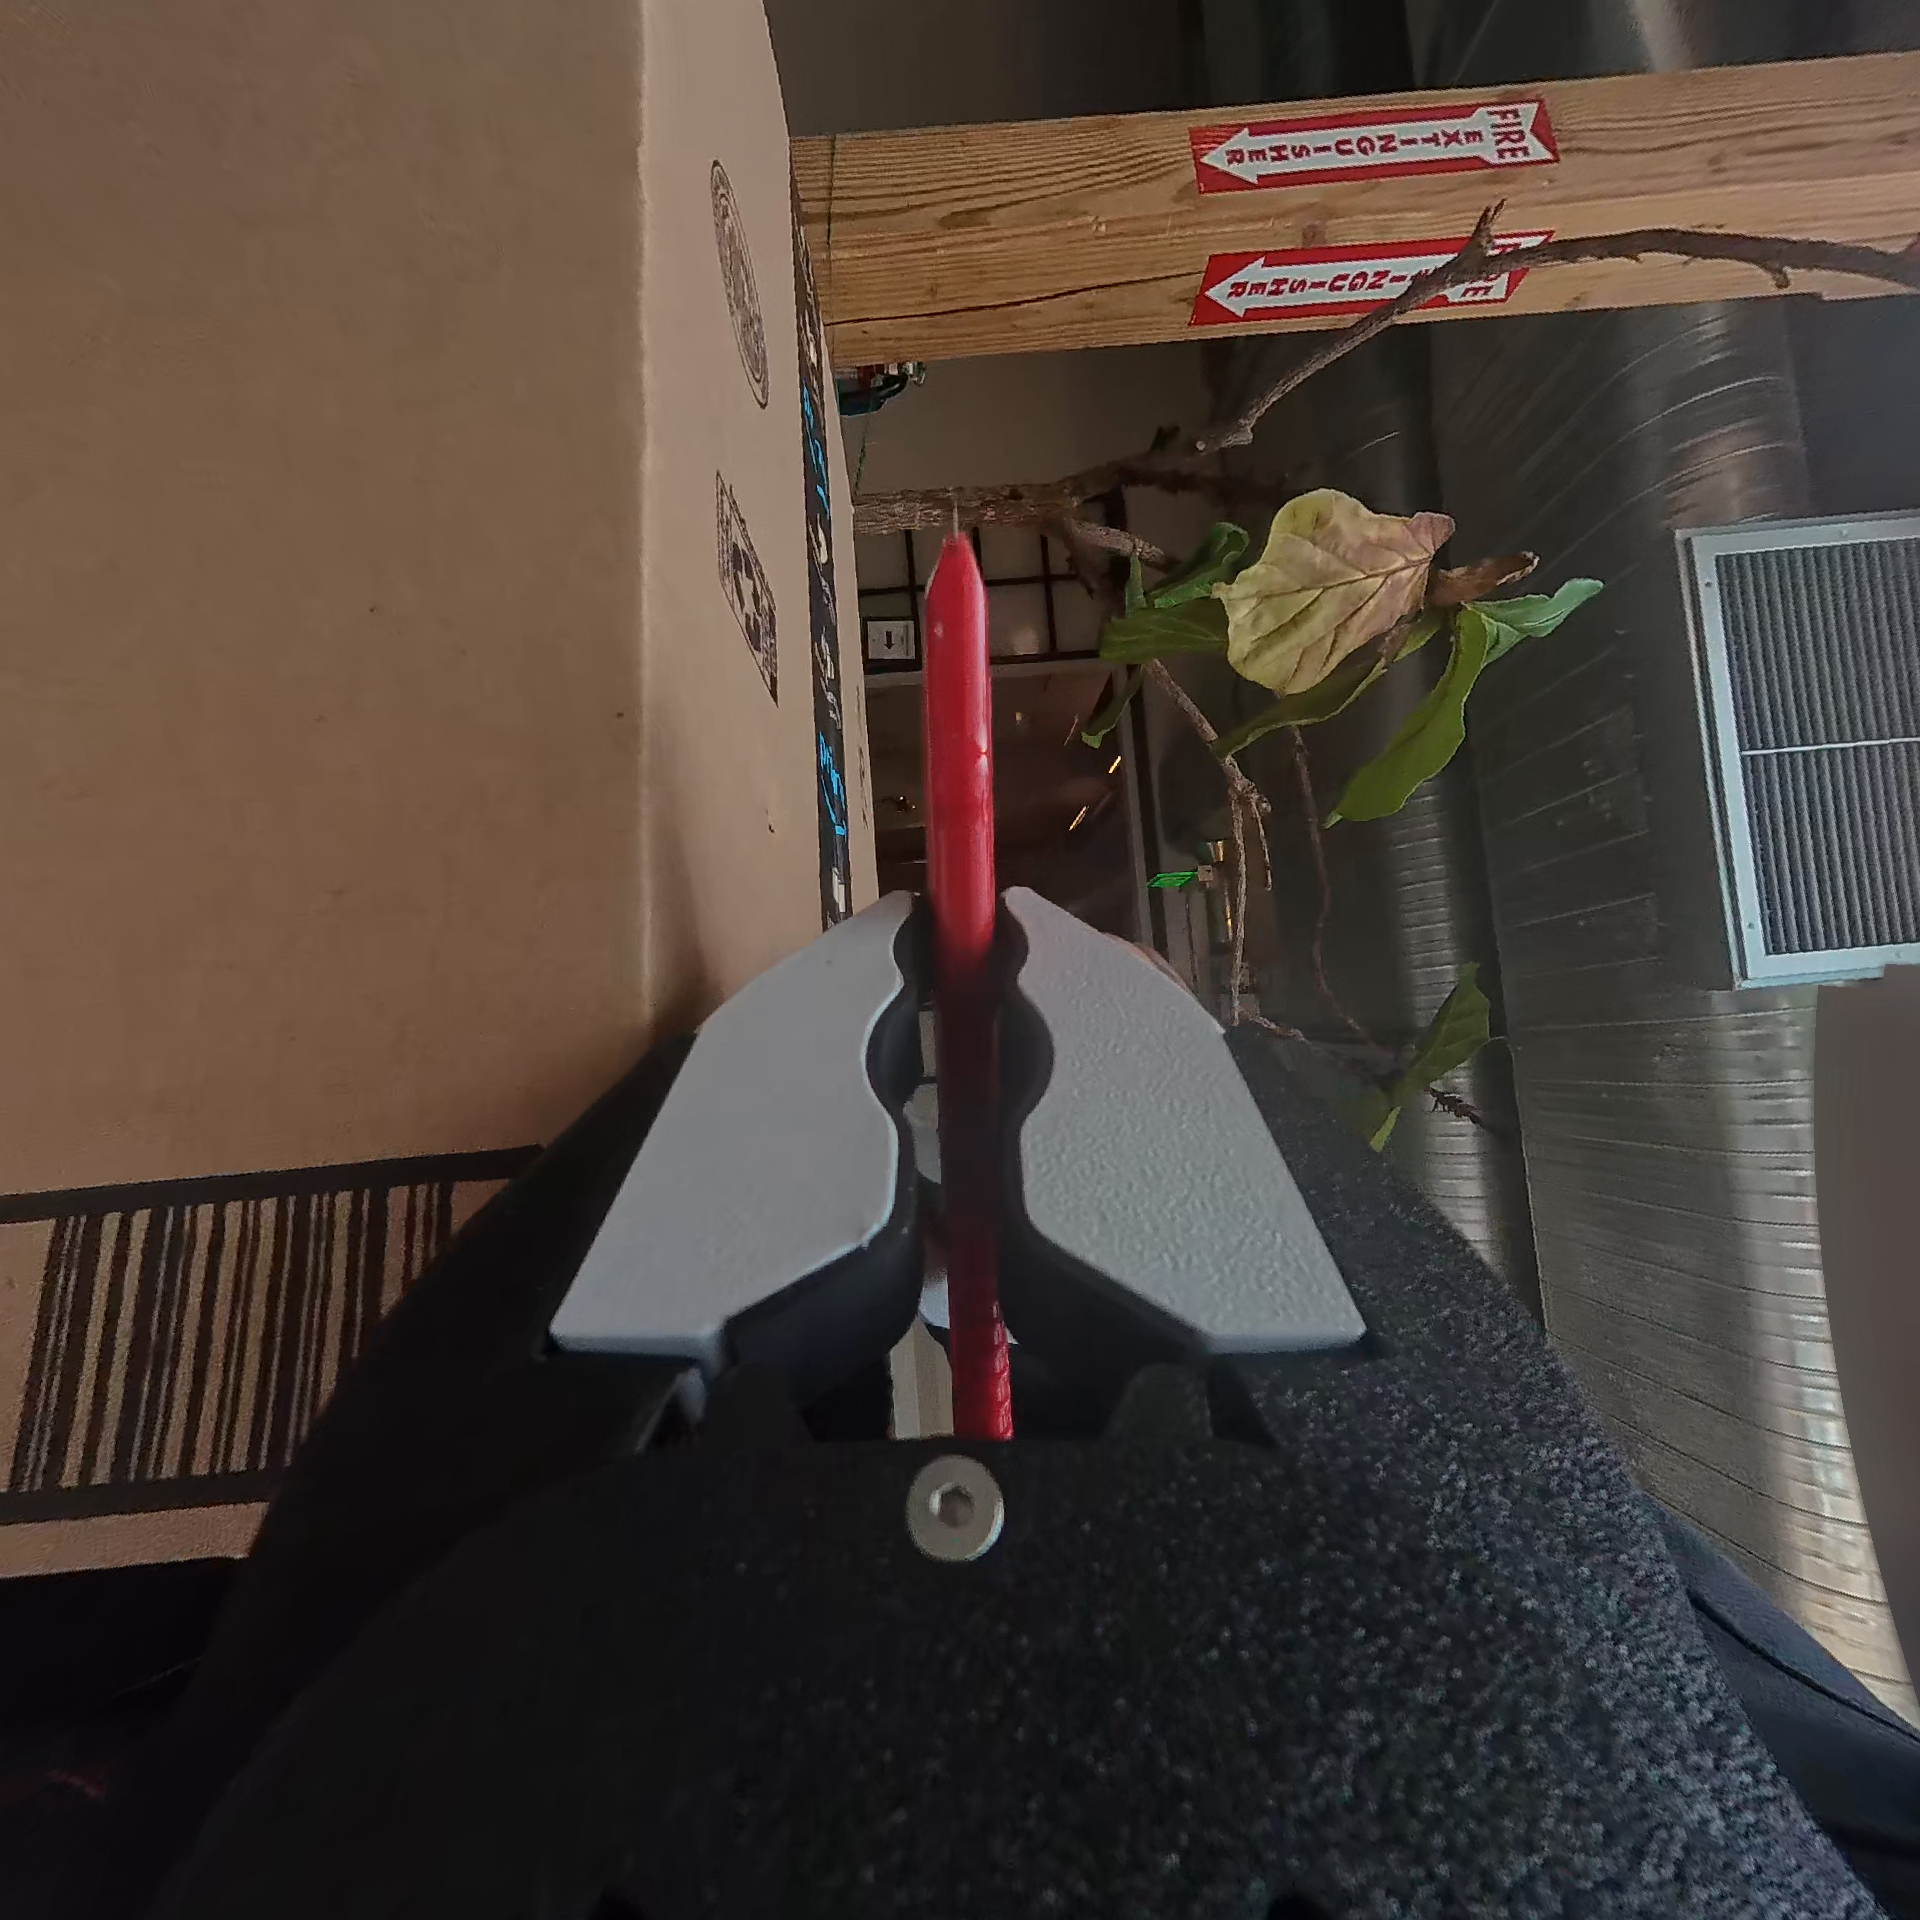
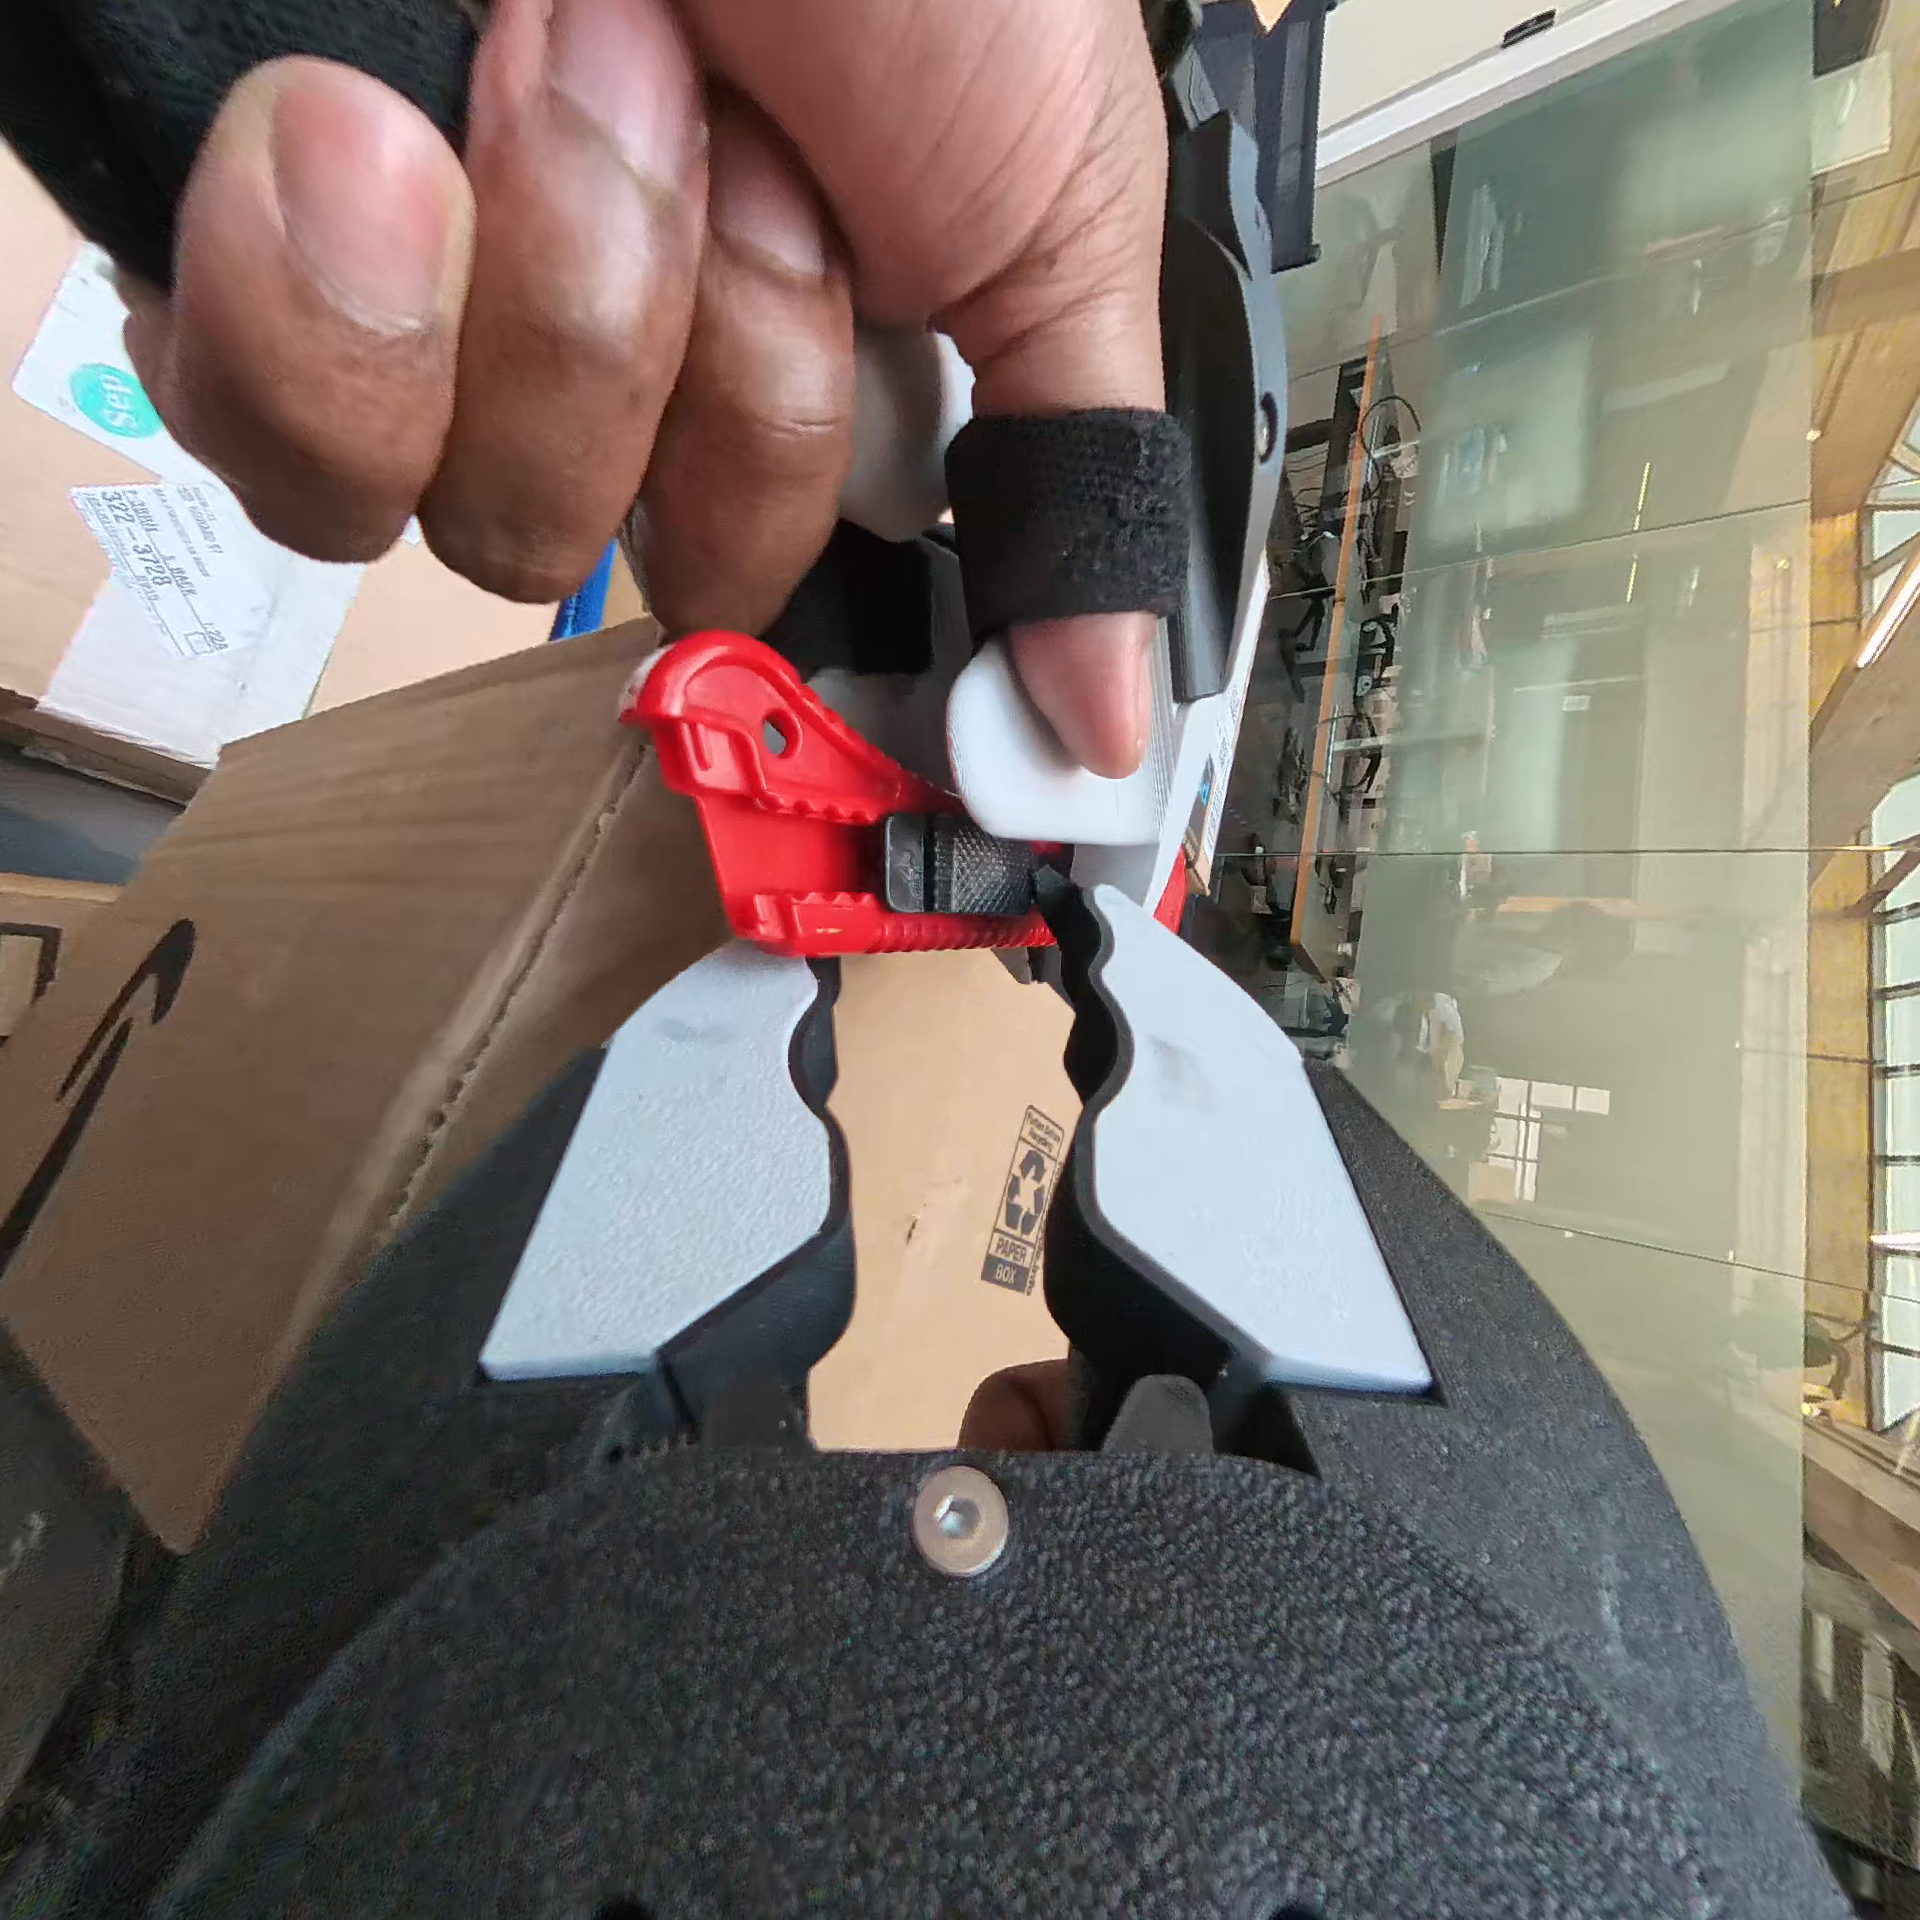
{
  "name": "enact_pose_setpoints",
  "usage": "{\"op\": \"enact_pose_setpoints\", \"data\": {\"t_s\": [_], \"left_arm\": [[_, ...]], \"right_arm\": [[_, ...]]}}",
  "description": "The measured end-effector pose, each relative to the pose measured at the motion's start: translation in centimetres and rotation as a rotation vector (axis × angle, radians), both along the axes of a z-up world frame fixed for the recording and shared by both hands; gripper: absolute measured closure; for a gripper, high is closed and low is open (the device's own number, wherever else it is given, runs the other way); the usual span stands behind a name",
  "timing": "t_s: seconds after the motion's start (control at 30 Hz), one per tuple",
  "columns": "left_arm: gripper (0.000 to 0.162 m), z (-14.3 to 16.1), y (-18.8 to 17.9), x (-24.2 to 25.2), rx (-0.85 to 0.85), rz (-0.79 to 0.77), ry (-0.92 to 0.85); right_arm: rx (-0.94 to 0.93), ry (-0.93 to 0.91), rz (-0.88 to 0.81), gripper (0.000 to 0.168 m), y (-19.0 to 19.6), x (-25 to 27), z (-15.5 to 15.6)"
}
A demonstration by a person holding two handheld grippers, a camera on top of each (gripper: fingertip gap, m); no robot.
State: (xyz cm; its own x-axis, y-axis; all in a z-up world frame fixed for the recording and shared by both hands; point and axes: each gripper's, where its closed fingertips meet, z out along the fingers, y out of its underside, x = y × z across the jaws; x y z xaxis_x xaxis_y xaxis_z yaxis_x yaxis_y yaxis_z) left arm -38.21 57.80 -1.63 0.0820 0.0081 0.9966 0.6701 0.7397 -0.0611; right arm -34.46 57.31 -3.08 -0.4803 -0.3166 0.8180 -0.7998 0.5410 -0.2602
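My left gripper [image 1: 961, 935] is shut on a red utility knife [image 1: 958, 727], seen edge-on and pointing straight ahead beside a cardboard box [image 1: 312, 520]. In the right wrist view a person's hand [image 2: 623, 312] holds that left gripper [image 2: 1049, 769], which clamps the red knife [image 2: 769, 831] at the knife's right end. The knife's nose lies against the edge of a cardboard box flap [image 2: 364, 987]. My right gripper [image 2: 925, 956] is open just below the knife. Its right fingertip [image 2: 1091, 925] touches the end of the knife's black knurled slider knob [image 2: 966, 868].
A wooden beam [image 1: 1039, 239] with red arrow stickers and a leafy plant [image 1: 1340, 613] stand ahead of the left gripper, with a wall vent [image 1: 1818, 748] to the right. More cardboard boxes with white labels [image 2: 125, 540] sit behind. A glass wall [image 2: 1558, 727] is at the right. My left and right fingertips are right by each other.
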Motion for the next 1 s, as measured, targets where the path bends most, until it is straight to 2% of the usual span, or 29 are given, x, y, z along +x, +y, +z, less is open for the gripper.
{"op": "enact_pose_setpoints", "data": {"t_s": [0.13,0.4,1.0], "left_arm": [[0.152,0.0,0.0,0.0,-0.004,-0.001,-0.008],[0.152,0.1,-2.3,0.1,0.011,0.066,-0.004],[0.152,0.0,-5.2,0.4,0.101,0.167,-0.002]], "right_arm": [[-0.04,-0.046,-0.043,0.126,0.5,-0.4,0.4],[-0.096,-0.122,-0.112,0.128,1.3,-1.7,0.6],[-0.116,-0.143,-0.219,0.129,1.0,-3.5,0.7]]}}
